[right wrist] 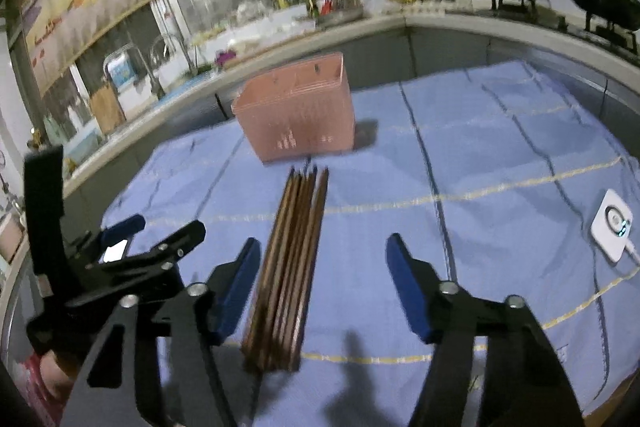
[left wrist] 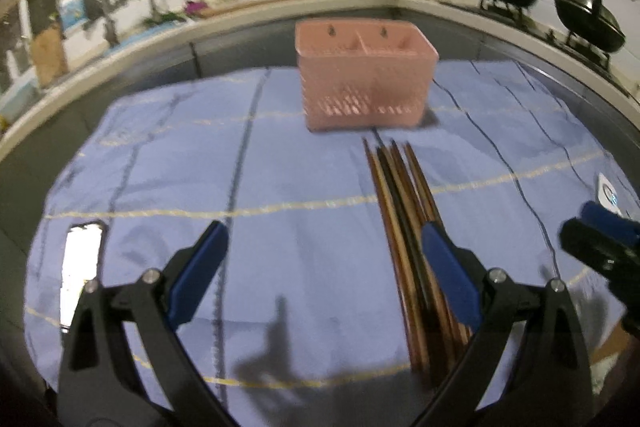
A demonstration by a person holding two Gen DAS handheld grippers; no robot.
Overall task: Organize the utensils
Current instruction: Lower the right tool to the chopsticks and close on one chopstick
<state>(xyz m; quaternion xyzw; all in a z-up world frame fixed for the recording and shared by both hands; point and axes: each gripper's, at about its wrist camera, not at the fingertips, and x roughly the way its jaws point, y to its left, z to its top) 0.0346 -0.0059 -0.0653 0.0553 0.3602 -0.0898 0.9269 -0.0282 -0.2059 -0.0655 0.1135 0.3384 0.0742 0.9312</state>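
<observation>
Both claws spread, nothing pinched: right gripper (right wrist: 320,283) straddling the chopsticks (right wrist: 288,259), left gripper (left wrist: 324,275) beside them. Risk of scattering the bundle if closed off-centre

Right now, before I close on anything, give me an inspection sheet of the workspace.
Surface: blue cloth with thin stripes, spread flat on the table.
Job's things: chopsticks bundled flat on the cloth; pink basket upright beyond their tips, both compartments look empty.
Clutter: phone at the cloth's left; white device at its right.
Grippers: left gripper open, chopsticks beside its right finger; right gripper open, chopsticks between the fingers, unpinched.
Cables: white cable leaving the device.
Surroundings: kitchen counter, window, two woks on the stove.
</observation>
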